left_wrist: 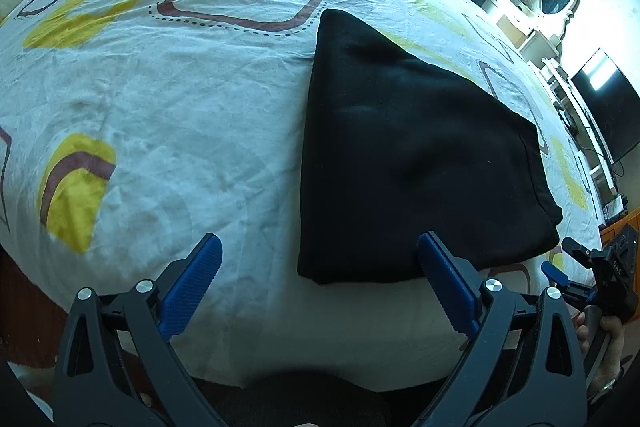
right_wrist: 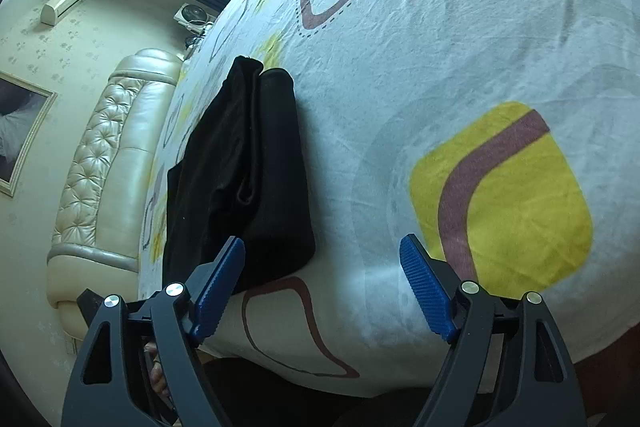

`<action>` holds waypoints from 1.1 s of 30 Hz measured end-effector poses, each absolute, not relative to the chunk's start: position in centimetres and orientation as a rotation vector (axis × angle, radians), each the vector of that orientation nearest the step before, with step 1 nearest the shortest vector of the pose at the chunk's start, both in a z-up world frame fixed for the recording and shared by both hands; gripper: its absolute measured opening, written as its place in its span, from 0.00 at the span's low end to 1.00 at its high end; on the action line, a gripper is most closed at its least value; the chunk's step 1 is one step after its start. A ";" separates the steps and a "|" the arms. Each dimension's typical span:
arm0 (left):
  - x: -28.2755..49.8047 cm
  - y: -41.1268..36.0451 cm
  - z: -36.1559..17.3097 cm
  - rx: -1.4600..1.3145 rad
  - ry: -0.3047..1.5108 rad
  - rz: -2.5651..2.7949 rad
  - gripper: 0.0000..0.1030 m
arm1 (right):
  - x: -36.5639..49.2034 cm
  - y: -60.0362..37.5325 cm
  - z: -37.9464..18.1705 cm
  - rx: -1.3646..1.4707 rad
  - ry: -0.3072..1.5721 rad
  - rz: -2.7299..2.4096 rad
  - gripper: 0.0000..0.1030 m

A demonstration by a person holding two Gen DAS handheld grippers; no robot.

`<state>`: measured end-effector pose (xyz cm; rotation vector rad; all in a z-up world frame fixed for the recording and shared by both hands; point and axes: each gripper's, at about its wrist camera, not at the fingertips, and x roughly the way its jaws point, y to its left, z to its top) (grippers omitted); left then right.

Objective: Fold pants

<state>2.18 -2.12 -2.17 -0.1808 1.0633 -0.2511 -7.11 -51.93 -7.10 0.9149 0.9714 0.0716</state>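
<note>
lying folded in a compact black bundle near the bed's (left_wrist: 160, 99) front edge, the pants (left_wrist: 400, 155) look nearly done — left gripper (left_wrist: 320, 267) and right gripper (right_wrist: 322, 271) hover, jaws wide, empty; next, perhaps a final smoothing.

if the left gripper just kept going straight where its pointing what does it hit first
Probably the bedsheet: the open left gripper aims at bare sheet just left of the folded black pants, though its right finger might graze their edge; depth is unclear.
</note>
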 end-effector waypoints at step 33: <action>-5.8 -6.2 -0.2 0.005 0.891 -0.211 0.95 | -9.3 -39.3 -1.5 0.280 0.909 -0.040 0.78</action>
